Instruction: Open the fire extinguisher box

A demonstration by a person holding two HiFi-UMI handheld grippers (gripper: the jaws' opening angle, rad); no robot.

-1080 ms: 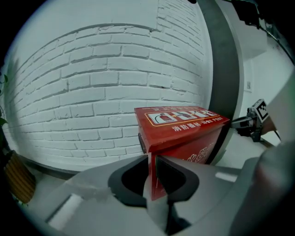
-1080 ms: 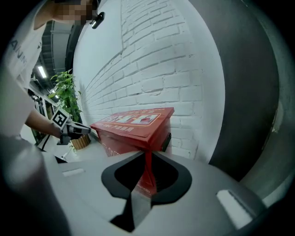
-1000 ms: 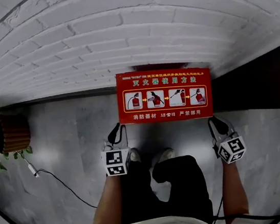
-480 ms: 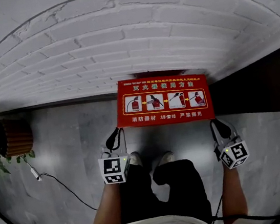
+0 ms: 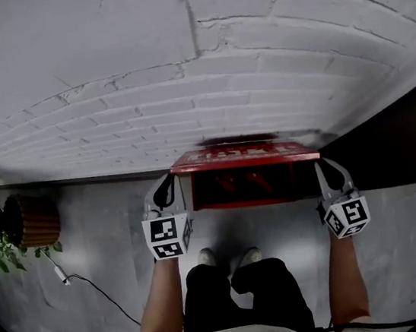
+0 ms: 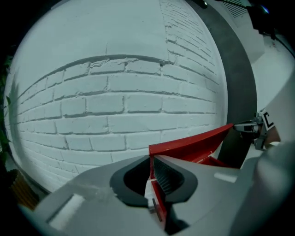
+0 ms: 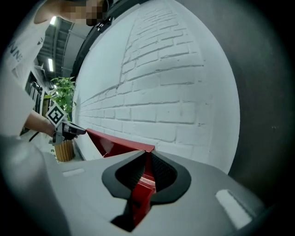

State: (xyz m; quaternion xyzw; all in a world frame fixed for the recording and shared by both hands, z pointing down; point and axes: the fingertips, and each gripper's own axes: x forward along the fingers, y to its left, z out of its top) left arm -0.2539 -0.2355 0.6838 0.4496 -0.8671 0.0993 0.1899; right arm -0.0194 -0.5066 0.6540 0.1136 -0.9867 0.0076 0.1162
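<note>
One red fire extinguisher box (image 5: 248, 188) is seen on the grey floor (image 5: 103, 237), set against the white brick wall (image 5: 182, 88). Its one lid (image 5: 243, 155) is held up off the box and seen edge-on, with the dark red inside exposed below. Two hand-held grippers are counted. The left hand-held gripper (image 5: 167, 191) is clamped on the lid's left edge, the right hand-held gripper (image 5: 331, 175) on its right edge. In each gripper view the red sheet is pinched between ribbed pads (image 6: 167, 177). Left of the box, one brown pot (image 5: 35, 220) and one thin cable (image 5: 85, 274) are noted on the floor.
</note>
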